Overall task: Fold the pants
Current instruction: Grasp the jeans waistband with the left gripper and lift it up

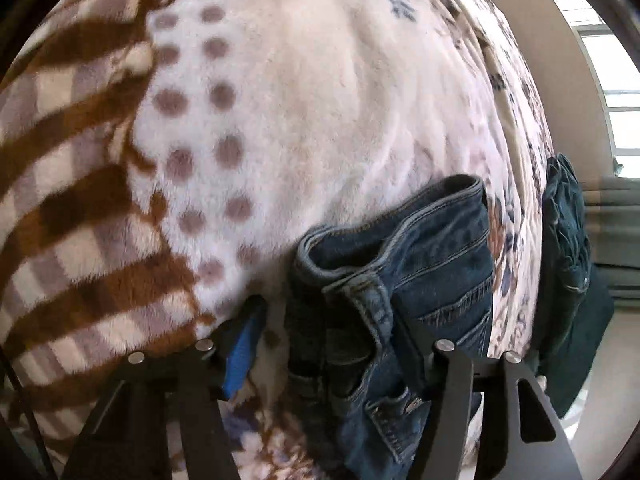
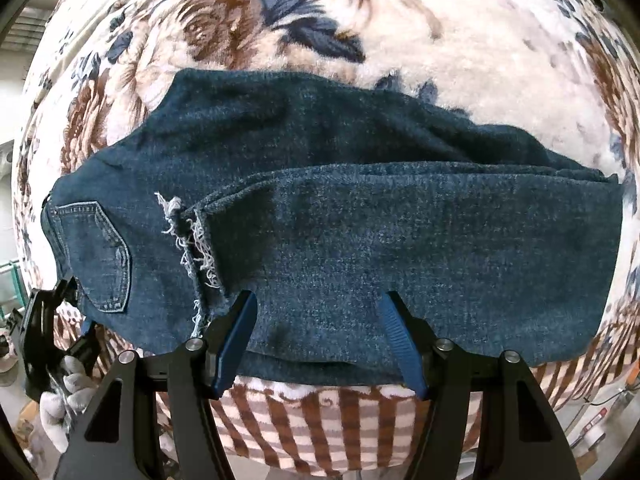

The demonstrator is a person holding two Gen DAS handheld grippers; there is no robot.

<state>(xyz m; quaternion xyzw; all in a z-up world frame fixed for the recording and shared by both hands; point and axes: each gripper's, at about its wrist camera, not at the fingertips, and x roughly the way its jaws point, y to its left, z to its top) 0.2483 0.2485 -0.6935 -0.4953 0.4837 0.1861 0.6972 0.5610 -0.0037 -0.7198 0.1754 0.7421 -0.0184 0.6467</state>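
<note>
Dark blue jeans lie across the bed, with the leg doubled back so that its frayed hem rests near the back pocket. My right gripper points down over the near edge of the folded leg. It stands open, its blue pads spread on the denim. My left gripper is at the waist end, where the bunched waistband sits between its jaws. Its left pad stands apart from the cloth, and denim hides the right one. In the right wrist view, a gloved hand holds the left gripper.
A fleece blanket covers the bed, floral on top and brown plaid at the near edge. The bed ends close to the right, with a window beyond it. More of the jeans bunches at that edge.
</note>
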